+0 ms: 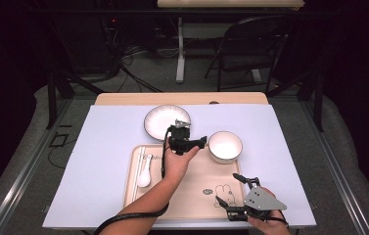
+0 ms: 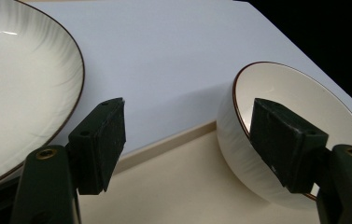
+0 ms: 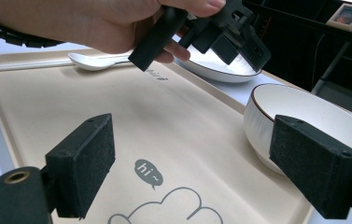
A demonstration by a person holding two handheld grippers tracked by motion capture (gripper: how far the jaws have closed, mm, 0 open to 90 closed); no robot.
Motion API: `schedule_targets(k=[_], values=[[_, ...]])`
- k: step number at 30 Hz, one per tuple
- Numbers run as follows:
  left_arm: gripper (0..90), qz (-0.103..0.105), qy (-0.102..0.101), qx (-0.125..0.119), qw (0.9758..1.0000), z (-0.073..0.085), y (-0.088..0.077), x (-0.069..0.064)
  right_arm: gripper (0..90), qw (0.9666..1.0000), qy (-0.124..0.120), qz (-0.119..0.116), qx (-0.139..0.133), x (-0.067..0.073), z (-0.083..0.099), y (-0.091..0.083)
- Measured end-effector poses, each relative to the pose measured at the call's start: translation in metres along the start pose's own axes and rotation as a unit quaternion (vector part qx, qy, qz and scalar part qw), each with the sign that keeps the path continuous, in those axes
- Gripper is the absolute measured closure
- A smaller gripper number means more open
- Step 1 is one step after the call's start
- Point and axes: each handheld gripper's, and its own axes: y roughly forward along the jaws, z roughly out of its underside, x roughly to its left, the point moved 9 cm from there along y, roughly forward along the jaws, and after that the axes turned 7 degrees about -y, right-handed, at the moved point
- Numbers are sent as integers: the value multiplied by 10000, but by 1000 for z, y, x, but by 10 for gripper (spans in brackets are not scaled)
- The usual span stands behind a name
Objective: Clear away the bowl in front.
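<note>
A white bowl (image 1: pixel 225 146) with a dark rim sits at the far right corner of the beige tray (image 1: pixel 192 196). My left gripper (image 1: pixel 201 142) hovers just left of the bowl, jaws open. In the left gripper view its pads (image 2: pixel 101 140) stand wide apart with only tray edge and mat between them, and the bowl (image 2: pixel 304 98) lies behind the right pad. My right gripper (image 1: pixel 227 188) rests open over the tray's front right. Seen from the right gripper view, its gripper (image 3: pixel 197 168) frames the tray (image 3: pixel 164 126), with the bowl (image 3: pixel 299 109) beyond its right jaw.
A white plate (image 1: pixel 167 122) lies on the pale mat (image 1: pixel 103 147) behind the tray. A white spoon (image 1: pixel 144 176) and chopsticks (image 1: pixel 135 171) lie along the tray's left side. A folding chair (image 1: pixel 250 44) and another table stand past the far edge.
</note>
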Motion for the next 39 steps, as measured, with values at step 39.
schedule_targets(k=[39], values=[[273,-897,-440,-429,9941,-35,-54,100,135,10000,6,16,17,-1,1,1]])
